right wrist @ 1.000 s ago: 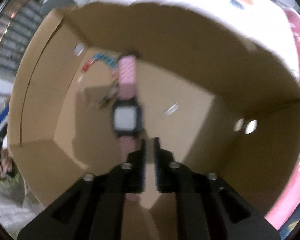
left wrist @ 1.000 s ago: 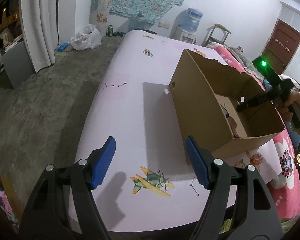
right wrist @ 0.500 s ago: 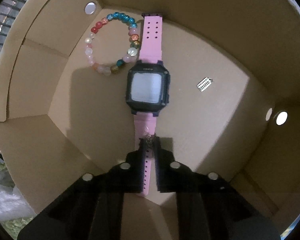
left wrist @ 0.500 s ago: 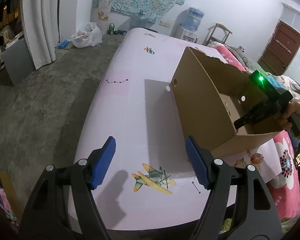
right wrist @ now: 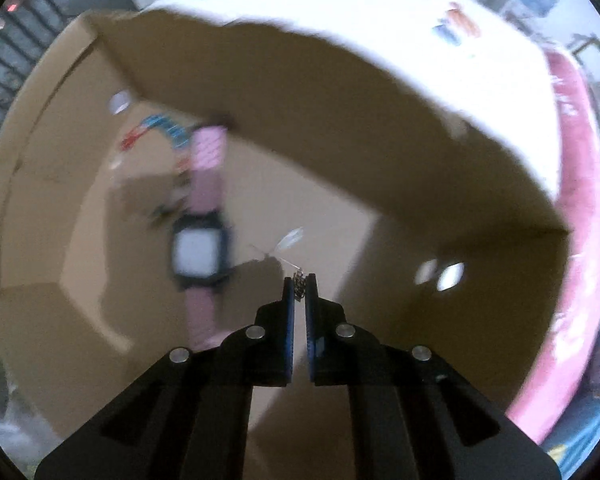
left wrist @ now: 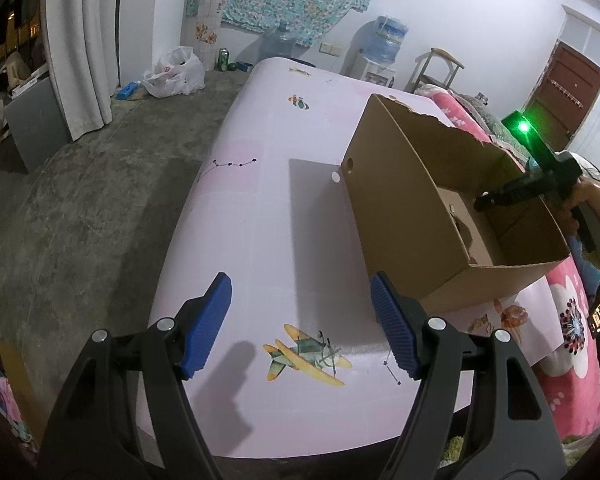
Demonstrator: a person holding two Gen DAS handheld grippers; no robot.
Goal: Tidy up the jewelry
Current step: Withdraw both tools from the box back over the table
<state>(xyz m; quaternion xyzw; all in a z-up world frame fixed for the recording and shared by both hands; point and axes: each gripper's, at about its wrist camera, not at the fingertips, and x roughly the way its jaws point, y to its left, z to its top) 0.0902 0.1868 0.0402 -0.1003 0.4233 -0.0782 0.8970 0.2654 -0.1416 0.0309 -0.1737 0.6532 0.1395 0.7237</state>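
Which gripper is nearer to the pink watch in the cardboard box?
Right. The right gripper hangs inside the cardboard box, just above the pink watch. The left gripper is outside the box, over the table.

No readable words, brands or numbers anywhere. Only blurred markings on the label of the water bottle (left wrist: 386,38) standing beyond the far end of the table (left wrist: 260,184), and pictures rather than letters on the tablecloth print. Watch (right wrist: 199,252) screen in the box blank and smeared.
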